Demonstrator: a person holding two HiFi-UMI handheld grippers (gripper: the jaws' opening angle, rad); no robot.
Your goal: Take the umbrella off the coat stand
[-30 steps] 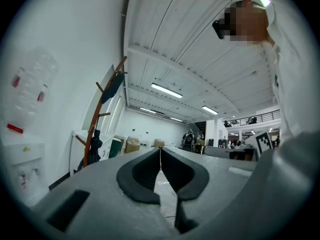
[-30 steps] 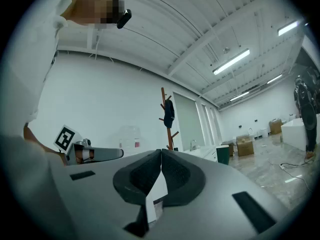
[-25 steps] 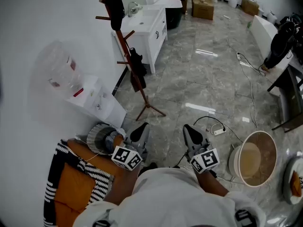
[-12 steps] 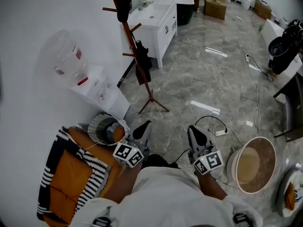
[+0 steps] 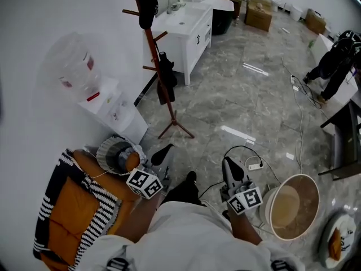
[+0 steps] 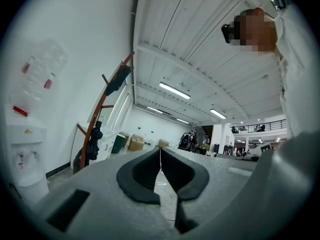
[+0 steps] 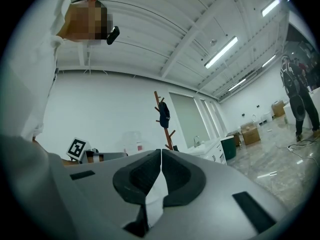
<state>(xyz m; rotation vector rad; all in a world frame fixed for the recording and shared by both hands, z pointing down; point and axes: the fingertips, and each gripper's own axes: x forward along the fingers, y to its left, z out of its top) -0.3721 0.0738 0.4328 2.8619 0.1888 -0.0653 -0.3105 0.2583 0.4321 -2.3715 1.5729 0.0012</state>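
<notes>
A reddish-brown coat stand [image 5: 157,61] rises from the grey floor beside the white wall. A black folded umbrella [image 5: 165,79] hangs from a low peg, and a dark garment [image 5: 146,1] hangs near the top. Both grippers are held low in front of the body, well short of the stand. My left gripper [image 5: 162,152] is shut and empty. In the left gripper view, its jaws [image 6: 160,155] meet, with the stand [image 6: 98,118] and umbrella [image 6: 92,140] far off to the left. My right gripper [image 5: 229,168] is shut and empty too. The right gripper view shows its closed jaws [image 7: 161,156] below the stand [image 7: 165,130].
A water dispenser [image 5: 113,110] stands against the wall left of the stand, and a white sink cabinet [image 5: 185,33] is behind it. An orange cushion with striped cloth [image 5: 70,210] lies at lower left. A round tub [image 5: 290,204] and floor cables [image 5: 248,154] are at right. A person [image 5: 334,58] stands far right.
The head view has shifted, so the stand sits a little further right in frame. The right gripper has sunk slightly. A shoe now shows between the grippers. Both jaws stay shut.
</notes>
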